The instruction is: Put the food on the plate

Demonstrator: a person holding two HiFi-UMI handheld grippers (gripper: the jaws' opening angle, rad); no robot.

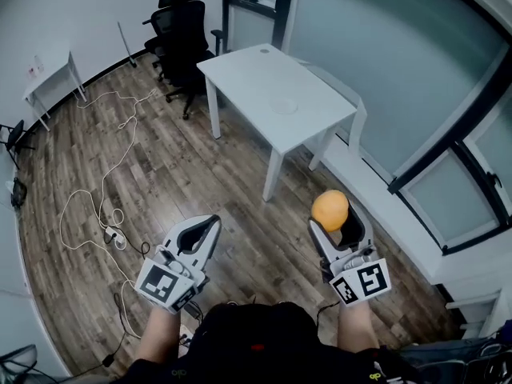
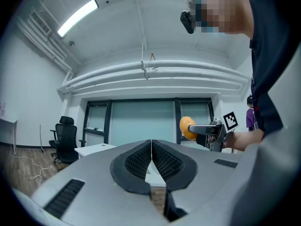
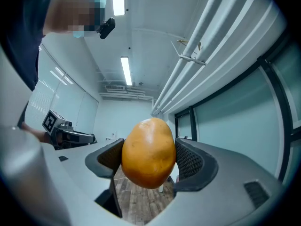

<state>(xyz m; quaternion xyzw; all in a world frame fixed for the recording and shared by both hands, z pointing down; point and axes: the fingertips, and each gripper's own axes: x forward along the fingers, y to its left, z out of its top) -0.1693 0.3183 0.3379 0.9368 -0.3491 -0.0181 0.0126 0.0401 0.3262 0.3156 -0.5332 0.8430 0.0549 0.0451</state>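
Smooth orange-yellow oval food item (image 3: 148,152), clamped between the jaws of the right gripper (image 1: 336,224), held in the air well short of the white rectangular table (image 1: 264,78). Left gripper (image 2: 151,147): jaws together, empty. Step: carrying. Next move likely requires approaching the table and locating the plate, not clearly discernible here.

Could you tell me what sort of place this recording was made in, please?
Most likely an office room: black office chairs stand in the far corner, and a white table sits beside a wall of frosted glass panels.
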